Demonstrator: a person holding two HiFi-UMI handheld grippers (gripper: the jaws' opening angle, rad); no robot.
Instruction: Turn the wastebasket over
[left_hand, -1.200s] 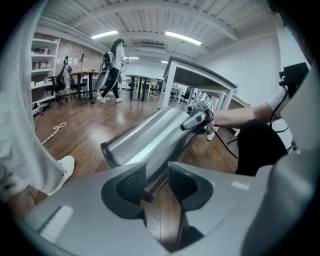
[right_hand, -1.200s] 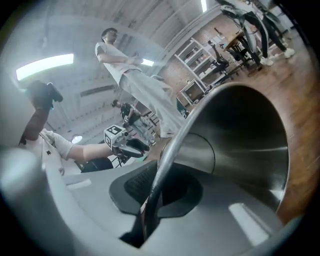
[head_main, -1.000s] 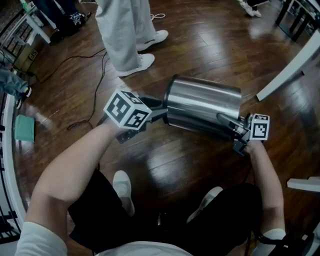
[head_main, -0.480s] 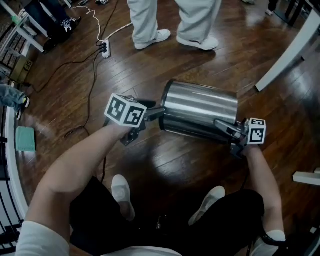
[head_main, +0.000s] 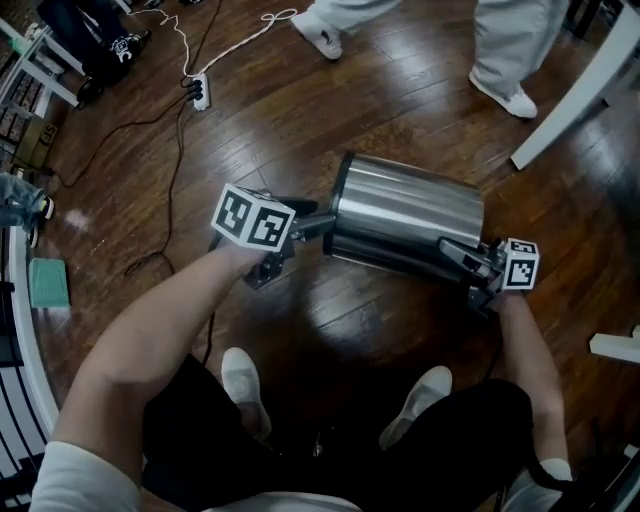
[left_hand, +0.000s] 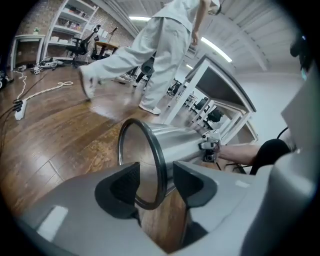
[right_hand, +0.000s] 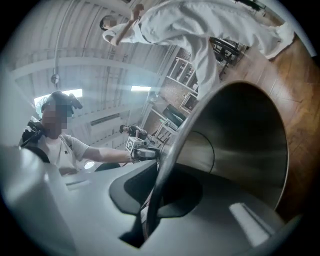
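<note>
- Left gripper (head_main: 312, 226) tilts downward; its fingers have just been opening, released, with the wastebasket (head_main: 405, 215) base rim between them.
- Right gripper (head_main: 462, 258) is level, fingers clenched on the mouth rim.
- A bystander's legs (head_main: 505, 40) and a power strip (head_main: 199, 91) lie beyond.

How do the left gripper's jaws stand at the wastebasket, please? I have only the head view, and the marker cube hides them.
Observer: In the left gripper view, the left gripper has jaws that have just been opening and stand apart. The dark end ring of the wastebasket sits between them, not pressed.
Operator: Thank you. Is the right gripper gripping anything?
Observer: Yes, the right gripper is shut on the mouth rim.
Operator: What does its view show inside?
Observer: The dark steel inside, down to the round bottom.
</note>
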